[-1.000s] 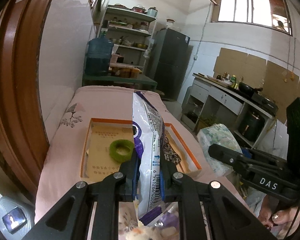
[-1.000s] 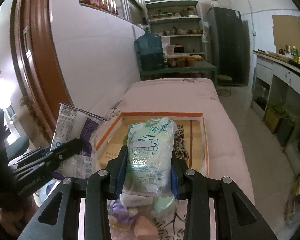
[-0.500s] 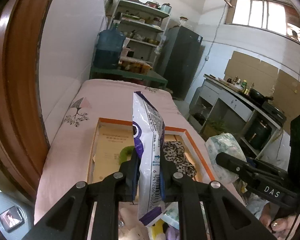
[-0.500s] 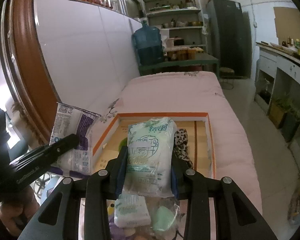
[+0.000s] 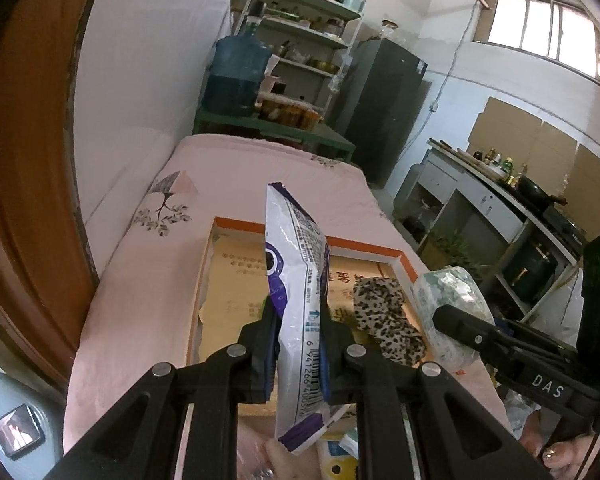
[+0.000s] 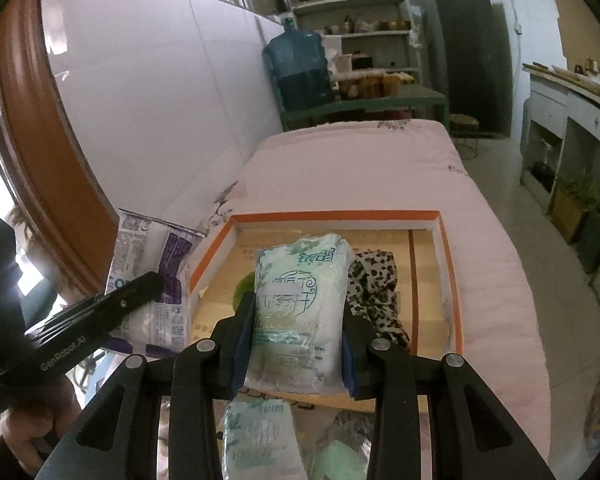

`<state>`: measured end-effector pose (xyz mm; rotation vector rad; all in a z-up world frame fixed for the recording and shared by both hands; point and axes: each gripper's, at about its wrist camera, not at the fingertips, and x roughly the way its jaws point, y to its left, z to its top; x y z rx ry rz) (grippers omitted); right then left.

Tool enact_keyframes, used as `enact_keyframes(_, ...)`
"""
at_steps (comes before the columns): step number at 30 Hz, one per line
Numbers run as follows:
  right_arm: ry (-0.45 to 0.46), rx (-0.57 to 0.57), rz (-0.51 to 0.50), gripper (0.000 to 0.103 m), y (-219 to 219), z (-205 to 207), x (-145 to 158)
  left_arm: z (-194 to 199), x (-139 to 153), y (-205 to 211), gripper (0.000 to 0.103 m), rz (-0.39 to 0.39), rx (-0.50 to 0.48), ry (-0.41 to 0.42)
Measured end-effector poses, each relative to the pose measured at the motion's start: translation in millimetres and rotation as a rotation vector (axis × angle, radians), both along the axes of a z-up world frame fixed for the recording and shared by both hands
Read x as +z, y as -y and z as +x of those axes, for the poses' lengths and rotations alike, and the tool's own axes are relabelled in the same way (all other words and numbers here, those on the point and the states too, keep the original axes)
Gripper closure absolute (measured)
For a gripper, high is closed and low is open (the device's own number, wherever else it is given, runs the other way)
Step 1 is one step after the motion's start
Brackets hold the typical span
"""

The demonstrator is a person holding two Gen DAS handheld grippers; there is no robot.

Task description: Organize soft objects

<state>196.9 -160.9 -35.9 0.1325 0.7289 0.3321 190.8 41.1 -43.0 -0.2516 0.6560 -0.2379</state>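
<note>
My left gripper (image 5: 298, 320) is shut on a white and purple packet (image 5: 300, 280), held upright above the near edge of an orange-rimmed shallow box (image 5: 364, 245). My right gripper (image 6: 298, 312) is shut on a pale green tissue pack (image 6: 300, 300), held over the same box (image 6: 336, 214). A leopard-print cloth (image 5: 384, 320) lies in the box and also shows in the right wrist view (image 6: 374, 288). A green ring (image 6: 245, 286) lies in the box, partly hidden behind the tissue pack. The purple packet (image 6: 150, 276) shows at left in the right wrist view.
The box sits on a pink quilted surface (image 6: 360, 160) beside a white wall (image 5: 140, 100). More soft packs lie below the grippers, among them a tissue pack (image 6: 260, 440). A blue water jug (image 6: 298, 68), shelves and a dark fridge (image 5: 384, 108) stand beyond.
Both grippers have risen and tilted to look down over the box while holding their packs. The green ring is now hidden in the left view.
</note>
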Motion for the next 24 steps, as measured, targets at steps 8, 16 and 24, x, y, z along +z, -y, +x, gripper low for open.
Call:
enact_keyframes(8, -0.033, 0.005, -0.005, 0.066, -4, 20, -17, 15, -14, 0, 0.087, 0.001, 0.016, -0.037)
enact_keyframes(16, -0.068, 0.019, -0.01, 0.066, -8, 38, -32, 30, -31, -2, 0.087, 0.004, 0.029, -0.077)
enact_keyframes(24, -0.1, 0.033, -0.019, 0.066, -13, 47, -46, 43, -44, 0, 0.087, 0.006, 0.034, -0.108)
